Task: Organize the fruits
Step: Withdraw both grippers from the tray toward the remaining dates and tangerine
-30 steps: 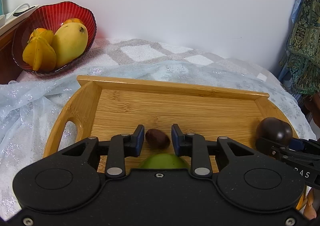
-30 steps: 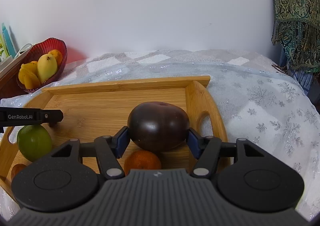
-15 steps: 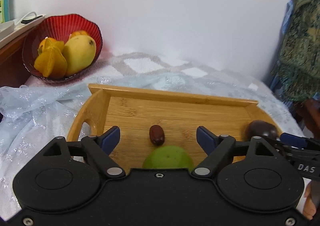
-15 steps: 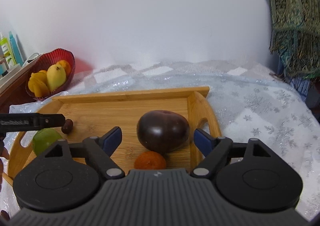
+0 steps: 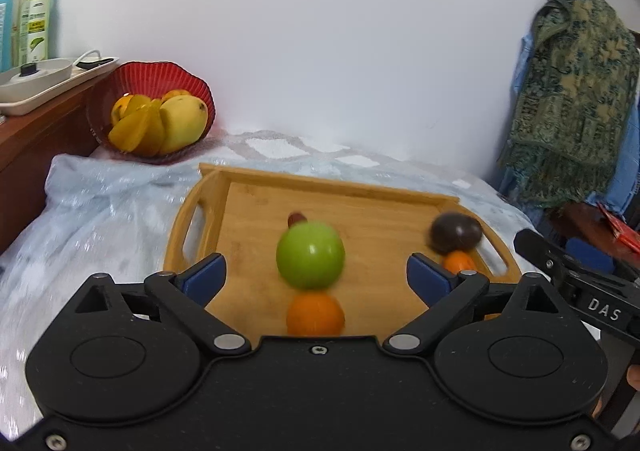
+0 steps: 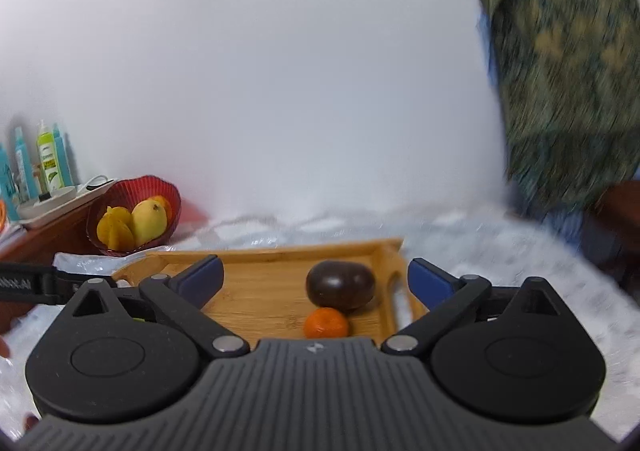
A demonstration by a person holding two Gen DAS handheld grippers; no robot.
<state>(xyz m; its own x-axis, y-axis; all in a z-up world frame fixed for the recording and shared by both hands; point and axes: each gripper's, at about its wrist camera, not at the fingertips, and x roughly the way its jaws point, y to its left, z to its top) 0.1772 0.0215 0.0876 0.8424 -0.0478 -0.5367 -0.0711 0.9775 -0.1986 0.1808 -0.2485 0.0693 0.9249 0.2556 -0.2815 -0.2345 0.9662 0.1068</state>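
1. One wooden tray (image 5: 256, 207) is sitting on the pale cloth, and five fruits are lying on it.
2. One green apple (image 5: 310, 254) is resting mid-tray, with one small brown date (image 5: 297, 217) just behind it and one orange (image 5: 315, 314) just in front.
3. One dark purple fruit (image 6: 340, 284) is lying near the tray's right handle, with a second, smaller orange (image 6: 326, 323) touching its near side.
4. One red bowl (image 5: 188, 79) is standing beyond the tray, well apart; inside, a mango and a starfruit are showing, with other orange-coloured fruit too hidden to count.
5. The left gripper (image 5: 316, 279) is hanging with its jaws spread wide, having just been opening, gripping nothing.
6. The right gripper (image 6: 316, 278) is likewise spread wide, having just been opening, empty.
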